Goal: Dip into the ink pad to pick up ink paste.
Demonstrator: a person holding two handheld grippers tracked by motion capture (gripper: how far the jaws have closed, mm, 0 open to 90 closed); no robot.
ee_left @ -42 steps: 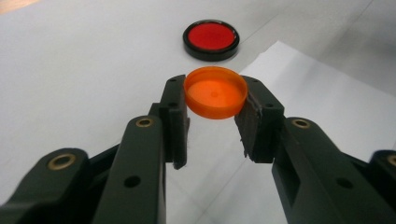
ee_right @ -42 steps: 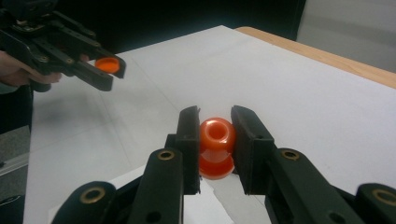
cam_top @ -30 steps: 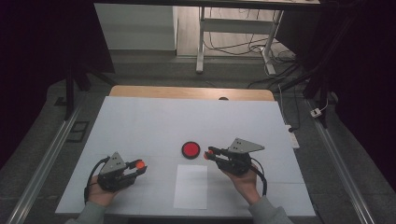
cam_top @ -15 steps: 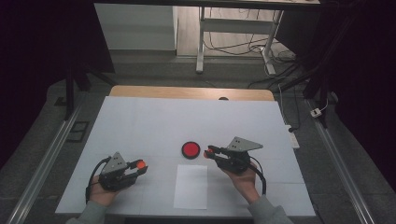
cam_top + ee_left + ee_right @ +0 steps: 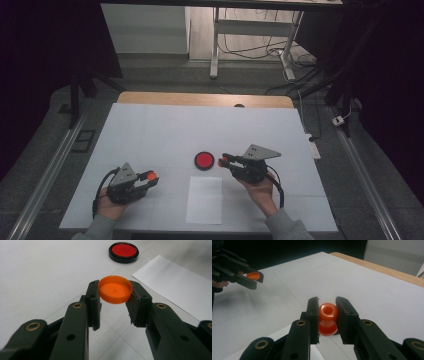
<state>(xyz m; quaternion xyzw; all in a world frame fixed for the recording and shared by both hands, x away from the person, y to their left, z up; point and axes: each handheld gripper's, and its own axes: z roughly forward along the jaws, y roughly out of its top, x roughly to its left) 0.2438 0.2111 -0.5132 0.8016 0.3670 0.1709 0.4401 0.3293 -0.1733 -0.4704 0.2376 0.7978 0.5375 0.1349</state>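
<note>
Left gripper view: the left gripper has its two black jaws clamped on the rim of an orange cap, which sits between the pads with its hollow side up, lifted off the white table cover. Past the cap, farther out on the cover, lies the red disc with its black rim, and a white paper sheet lies to the right of the jaws, nearer than the disc.

In the right gripper view, the right gripper pinches a small orange bottle between its pads, the round mouth facing the camera.

From the high view, the red disc serves as the landmark: the right gripper is just beside it to the right, the left gripper well to its left and a little nearer the person, and the paper sheet just in front of it, towards the person.
</note>
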